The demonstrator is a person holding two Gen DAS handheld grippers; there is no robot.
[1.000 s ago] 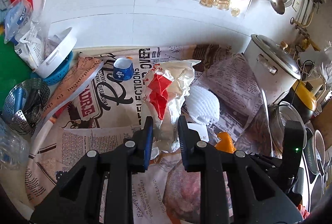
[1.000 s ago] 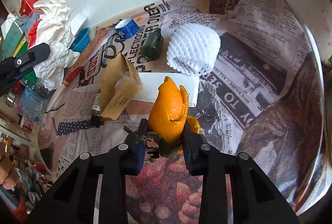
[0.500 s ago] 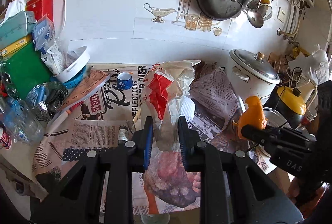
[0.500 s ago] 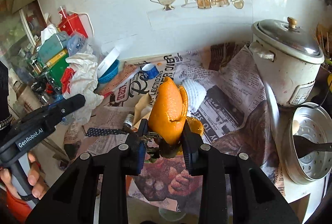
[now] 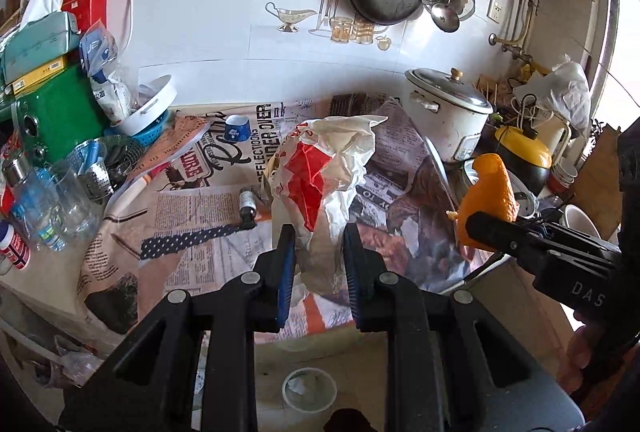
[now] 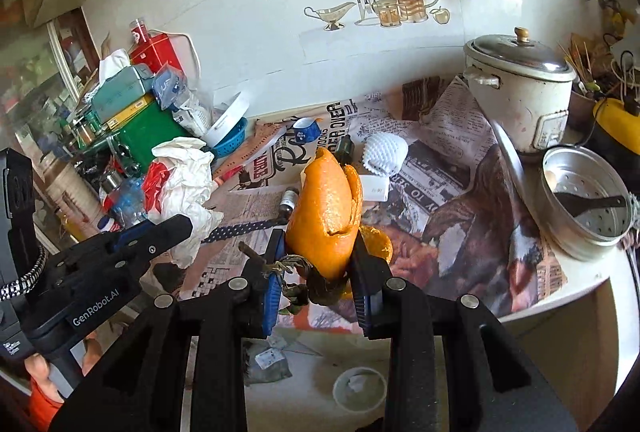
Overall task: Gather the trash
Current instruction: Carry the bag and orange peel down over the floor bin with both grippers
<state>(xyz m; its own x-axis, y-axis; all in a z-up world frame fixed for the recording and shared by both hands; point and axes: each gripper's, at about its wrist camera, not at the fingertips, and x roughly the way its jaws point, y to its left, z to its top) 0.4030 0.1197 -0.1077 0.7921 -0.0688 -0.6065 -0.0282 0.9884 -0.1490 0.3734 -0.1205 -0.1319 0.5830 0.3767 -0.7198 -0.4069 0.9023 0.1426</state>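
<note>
Left wrist view: a crumpled white and red plastic bag (image 5: 320, 176) is seen clamped between the nearly closed left tongs (image 5: 319, 256) and lifted clear of the newspaper-covered desk (image 5: 192, 216). Further right, an orange peel (image 5: 490, 198) is gripped by the right tongs (image 6: 318, 264), whose jaws are drawn in tight on it above the desk edge. Both pieces are judged to be collected but not yet dropped; a small white bin (image 6: 358, 388) is visible on the floor below, and it may be the destination. Left on the desk, a small brown bottle (image 6: 289, 198), a white foam fruit net (image 6: 386, 154) and a blue cup (image 6: 306, 130) can be made out, so more trash is judged to remain.
</note>
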